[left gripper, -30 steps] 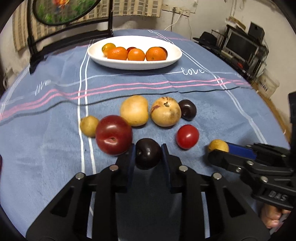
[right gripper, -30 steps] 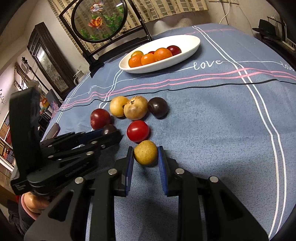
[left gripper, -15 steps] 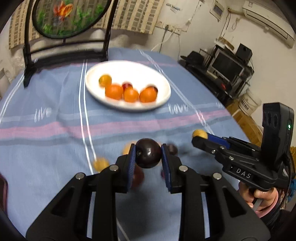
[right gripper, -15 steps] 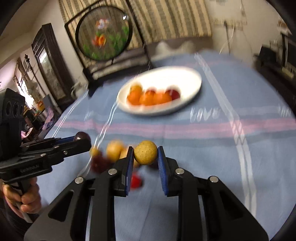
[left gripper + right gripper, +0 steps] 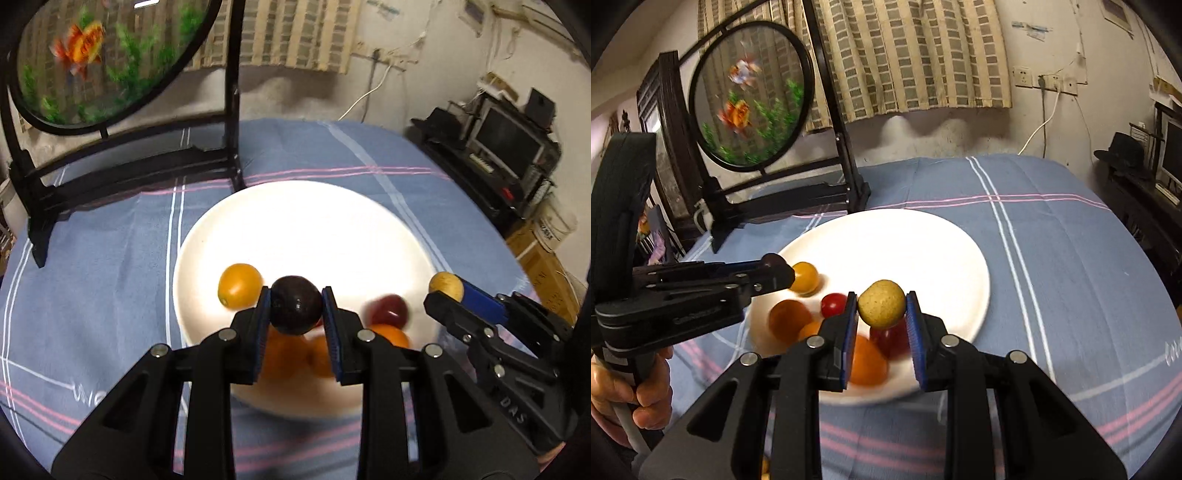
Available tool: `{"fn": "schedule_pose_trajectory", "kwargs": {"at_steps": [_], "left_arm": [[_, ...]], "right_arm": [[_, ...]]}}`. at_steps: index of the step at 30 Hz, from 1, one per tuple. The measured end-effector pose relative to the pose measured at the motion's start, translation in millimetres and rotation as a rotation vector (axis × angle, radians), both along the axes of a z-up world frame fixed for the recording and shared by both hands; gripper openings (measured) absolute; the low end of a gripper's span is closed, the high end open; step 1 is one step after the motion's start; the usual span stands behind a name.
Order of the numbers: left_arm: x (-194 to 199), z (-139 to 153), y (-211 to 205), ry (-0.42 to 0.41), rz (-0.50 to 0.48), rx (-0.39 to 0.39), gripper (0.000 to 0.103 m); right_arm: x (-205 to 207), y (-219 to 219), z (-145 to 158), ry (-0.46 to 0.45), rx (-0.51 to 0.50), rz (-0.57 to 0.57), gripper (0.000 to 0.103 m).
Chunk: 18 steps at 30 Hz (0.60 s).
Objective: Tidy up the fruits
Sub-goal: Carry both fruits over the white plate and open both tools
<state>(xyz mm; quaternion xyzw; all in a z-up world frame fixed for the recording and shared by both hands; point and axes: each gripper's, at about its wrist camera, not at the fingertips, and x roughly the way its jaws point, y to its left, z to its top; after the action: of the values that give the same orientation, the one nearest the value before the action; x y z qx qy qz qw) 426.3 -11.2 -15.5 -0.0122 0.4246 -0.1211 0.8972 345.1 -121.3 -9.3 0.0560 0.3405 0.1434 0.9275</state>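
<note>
— Two tools are hanging over the plate (image 5: 306,206), each one pinching a fruit. What is the left tool (image 5: 295,306) gripping?

— It is clamping a dark plum (image 5: 294,305) tight between its blue pads, closed down on it as far as the fruit allows. Just to the left of that tool an orange-yellow fruit (image 5: 239,285) is lying on the plate, and oranges (image 5: 295,356) are sitting right beneath its tips.

— And the right tool (image 5: 882,309)?

— It is squeezing a small speckled yellow fruit (image 5: 882,303) the same way, pads pressing on both sides. Under it a red fruit (image 5: 892,341) and an orange (image 5: 868,363) are resting at the near edge of the plate, with a little red tomato (image 5: 833,304) just to its left.

— Where is the plate sitting?

— On the blue striped cloth (image 5: 1052,258) covering the tabletop, ahead of both tools. Behind it a round goldfish screen (image 5: 750,99) in a black stand is standing. A hand (image 5: 631,391) is gripping the left tool's handle.
</note>
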Motion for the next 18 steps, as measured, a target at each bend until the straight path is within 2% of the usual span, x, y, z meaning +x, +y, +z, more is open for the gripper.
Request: {"fn": "schedule_pose_trajectory", "kwargs": {"at_steps": [7, 9, 10, 11, 12, 14, 18], "left_arm": [[27, -27, 4, 0.041, 0.019, 0.003, 0.028], [27, -27, 0, 0.017, 0.014, 0.028, 0.031], [26, -27, -2, 0.015, 0.012, 0.038, 0.036], [25, -26, -3, 0.014, 0.012, 0.038, 0.056], [22, -21, -2, -0.005, 0.032, 0.035, 0.070], [12, -10, 3, -0.055, 0.058, 0.032, 0.077], [-15, 10, 11, -0.085, 0.071, 0.016, 0.086]], "right_arm": [[26, 18, -13, 0.007, -0.030, 0.054, 0.026], [30, 20, -16, 0.019, -0.027, 0.063, 0.027], [31, 21, -18, 0.031, -0.024, 0.071, 0.029], [30, 22, -18, 0.035, -0.023, 0.071, 0.036], [28, 21, -16, 0.039, -0.028, 0.062, 0.049], [20, 18, -9, 0.018, -0.021, 0.039, 0.055], [2, 14, 9, 0.005, -0.004, 0.029, 0.056]]}}
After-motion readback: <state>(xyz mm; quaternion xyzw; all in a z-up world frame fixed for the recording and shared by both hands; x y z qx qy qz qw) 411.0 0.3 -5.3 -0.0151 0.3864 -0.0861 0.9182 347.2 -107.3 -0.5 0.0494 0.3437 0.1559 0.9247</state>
